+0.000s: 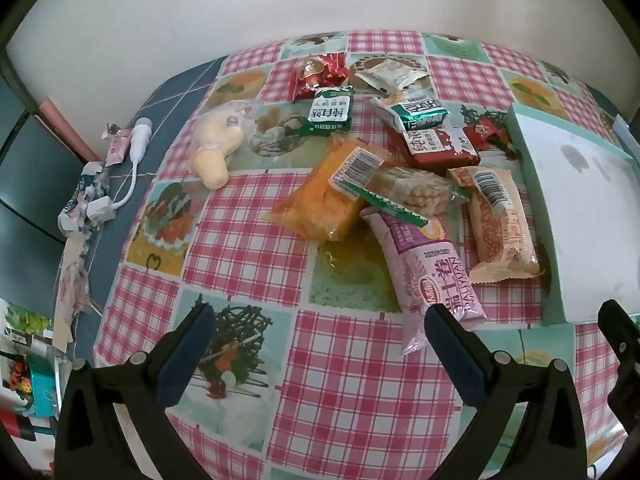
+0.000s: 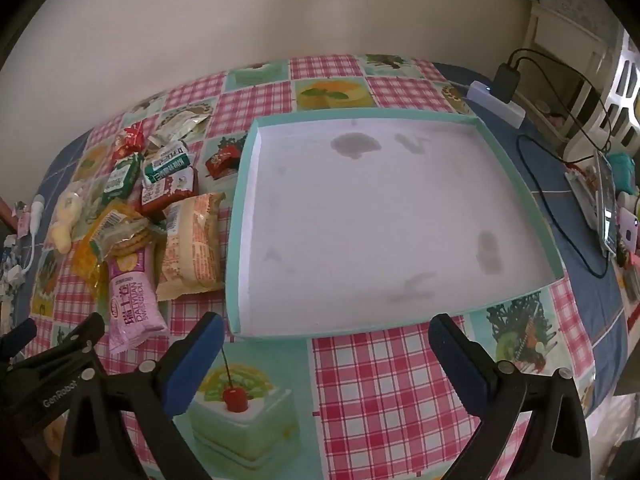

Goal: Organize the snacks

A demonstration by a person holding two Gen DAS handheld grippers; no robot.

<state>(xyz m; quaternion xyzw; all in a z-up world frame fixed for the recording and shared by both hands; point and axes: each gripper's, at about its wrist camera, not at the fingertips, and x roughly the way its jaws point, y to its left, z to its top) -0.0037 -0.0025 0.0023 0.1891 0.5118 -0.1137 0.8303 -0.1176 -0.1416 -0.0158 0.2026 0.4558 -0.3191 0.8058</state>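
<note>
A heap of wrapped snacks lies on the checked tablecloth [image 1: 240, 240]: a pink packet [image 1: 432, 268], an orange packet [image 1: 324, 200], a tan biscuit packet [image 1: 500, 224], green packets [image 1: 330, 112] and red ones [image 1: 320, 74]. My left gripper [image 1: 320, 316] hangs open over the cloth just short of the pink packet, holding nothing. To the right sits a shallow teal box [image 2: 516, 184] with a bare white floor. My right gripper [image 2: 326, 326] stands open at the box's near edge, nothing between its fingers. The heap [image 2: 132, 208] shows left of the box.
A white cable and crumpled wrappers [image 1: 96, 192] lie at the table's left edge. On the right edge are a white power strip with a black plug [image 2: 500, 92], dark cables, a phone [image 2: 608, 204] and small items. A pale wall runs behind the table.
</note>
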